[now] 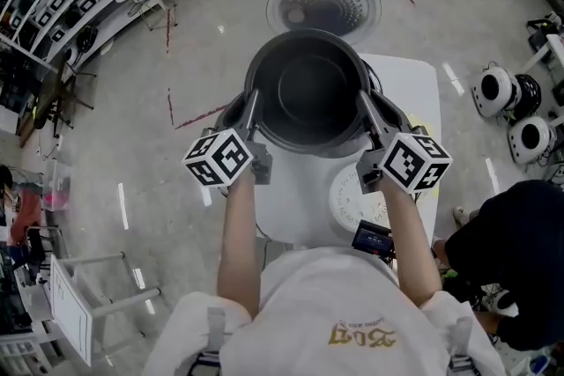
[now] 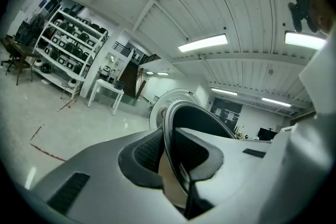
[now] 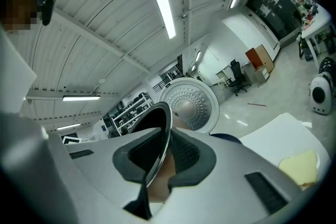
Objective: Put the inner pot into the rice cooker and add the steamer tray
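The dark inner pot (image 1: 307, 88) is held up by its rim between two hand-held grippers, directly over the body of the rice cooker (image 1: 304, 150); whether its base has entered the cooker cannot be told. The pot's left edge is gripped by the left gripper (image 1: 253, 99) and its right edge by the right gripper (image 1: 363, 101), so that the pot hangs level between them with its mouth turned up.

In the left gripper view the thin metal rim of the pot (image 2: 202, 120) is seen running upright between the dark ribbed pads (image 2: 147, 152), and the left gripper (image 2: 176, 160) is clamped on it. In the right gripper view the same is shown from the other side: the pot (image 3: 152, 128) is pinched at its rim between the pads (image 3: 186, 152) of the right gripper (image 3: 160, 162).

Behind the pot the cooker's lid (image 1: 323, 6) is stood open, its perforated inner face turned towards the camera. The cooker is set on a white table (image 1: 405, 84). A round white steamer tray (image 1: 352, 198) is laid on the table near the person, just beside the right gripper's marker cube. A yellow cloth (image 3: 299, 165) is seen at the table's right side.
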### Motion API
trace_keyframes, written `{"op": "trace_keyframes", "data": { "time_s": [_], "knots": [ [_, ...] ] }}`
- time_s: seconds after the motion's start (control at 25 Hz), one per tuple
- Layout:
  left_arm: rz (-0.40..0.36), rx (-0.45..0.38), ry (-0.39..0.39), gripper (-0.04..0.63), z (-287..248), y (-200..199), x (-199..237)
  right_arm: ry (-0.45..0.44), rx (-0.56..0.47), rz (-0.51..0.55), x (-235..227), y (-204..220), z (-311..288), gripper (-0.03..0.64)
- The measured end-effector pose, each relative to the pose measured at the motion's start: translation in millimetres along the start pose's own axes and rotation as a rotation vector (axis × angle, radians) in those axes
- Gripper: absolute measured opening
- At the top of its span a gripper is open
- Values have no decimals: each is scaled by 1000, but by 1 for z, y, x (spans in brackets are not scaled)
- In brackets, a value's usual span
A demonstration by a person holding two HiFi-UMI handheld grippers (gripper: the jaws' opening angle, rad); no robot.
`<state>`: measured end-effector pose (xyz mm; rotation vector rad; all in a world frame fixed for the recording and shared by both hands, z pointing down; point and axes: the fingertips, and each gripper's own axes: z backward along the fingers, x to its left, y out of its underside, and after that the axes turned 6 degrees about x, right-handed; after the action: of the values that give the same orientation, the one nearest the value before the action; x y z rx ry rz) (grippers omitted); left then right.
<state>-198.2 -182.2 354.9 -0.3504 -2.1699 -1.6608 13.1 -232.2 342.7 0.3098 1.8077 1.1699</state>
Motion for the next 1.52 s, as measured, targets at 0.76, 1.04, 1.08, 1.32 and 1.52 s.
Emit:
{"op": "trace_keyframes", "data": {
  "time_s": [0.76,1.04,1.08,1.32,1.52],
  "knots": [
    [-3,95,28,84,-44,21,4,66,18,-68,-44,9,-10,61],
    [-5,136,44,87,-61,32,6,83,21,-117,-64,15,-15,60],
    [-3,142,45,87,-65,36,6,86,25,-121,-68,16,-15,60],
    [2,174,49,89,-73,42,8,103,47,-153,-79,19,-18,58],
    [-20,204,43,92,-81,49,13,117,65,-159,-89,26,-25,58]
  ]
}}
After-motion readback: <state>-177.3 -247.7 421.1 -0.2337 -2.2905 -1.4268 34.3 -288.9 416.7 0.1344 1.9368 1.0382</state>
